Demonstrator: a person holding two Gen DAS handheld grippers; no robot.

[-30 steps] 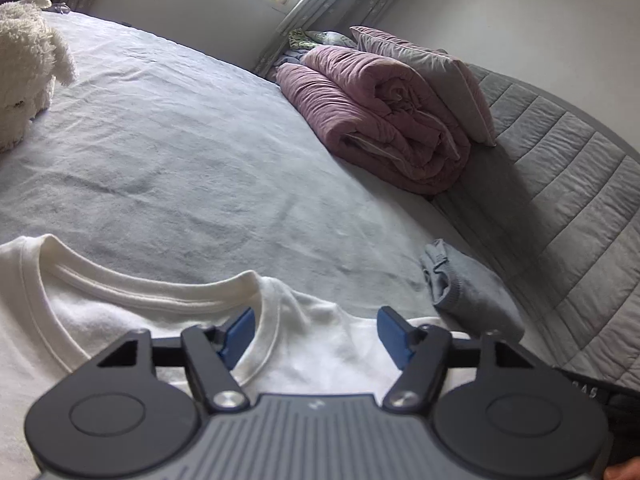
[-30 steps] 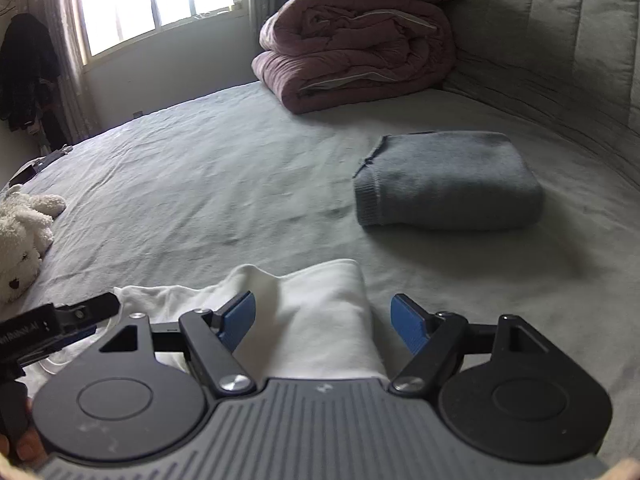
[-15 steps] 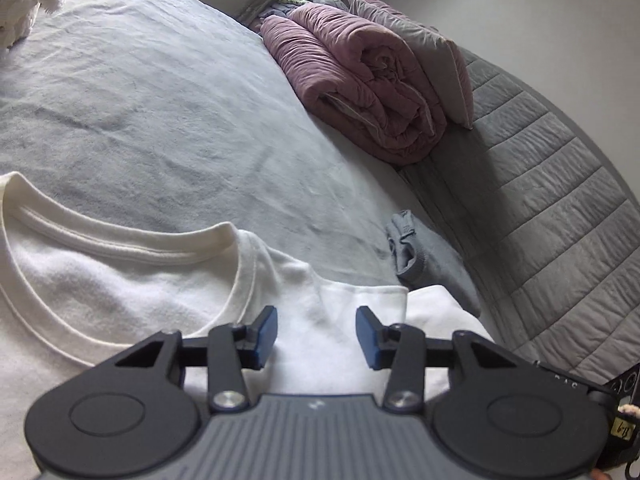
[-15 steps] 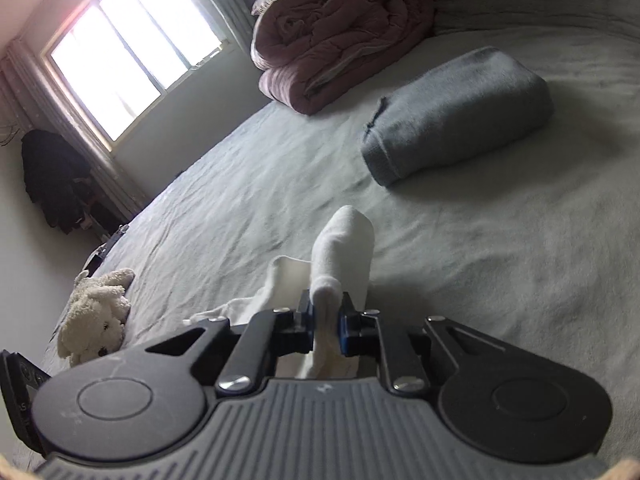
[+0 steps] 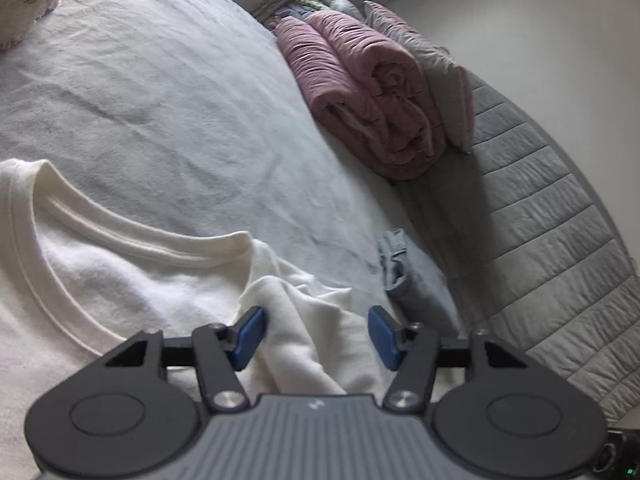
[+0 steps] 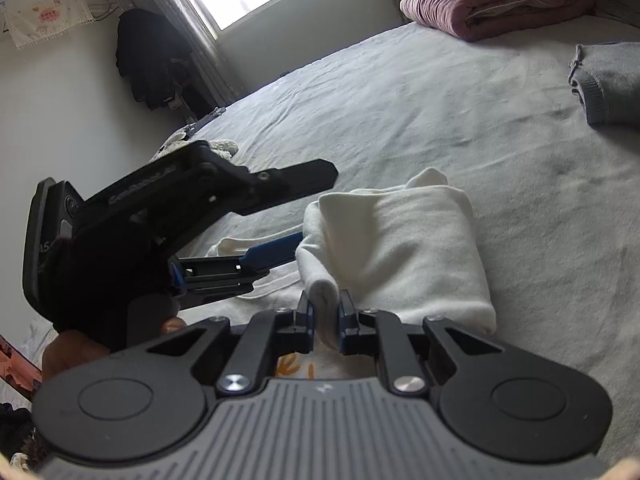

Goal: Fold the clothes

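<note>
A white shirt (image 5: 120, 280) lies flat on the bed, collar towards the far side. My left gripper (image 5: 317, 316) hovers low over its shoulder. Its jaws are closing around a raised bunch of white cloth, and only the left pad (image 5: 250, 336) touches it. In the right wrist view my right gripper (image 6: 325, 308) pinches a thick fold of the shirt's sleeve (image 6: 400, 248), which is doubled over onto the body. The jaws ease slightly but the pads still press the fold. The left gripper (image 6: 294, 242) reaches in from the left just beyond it.
A folded grey garment (image 5: 416, 280) (image 6: 608, 80) lies to the right, near the quilted headboard (image 5: 540, 220). A rolled pink quilt (image 5: 368, 92) and pillows sit at the far end. A plush toy (image 5: 24, 0) rests at the far left. A gloved hand (image 6: 100, 280) holds the left gripper.
My right gripper shut on the sleeve and swung it left over the shirt. My left gripper narrowed and rolled, and a bunch of cloth now rises between its jaws.
</note>
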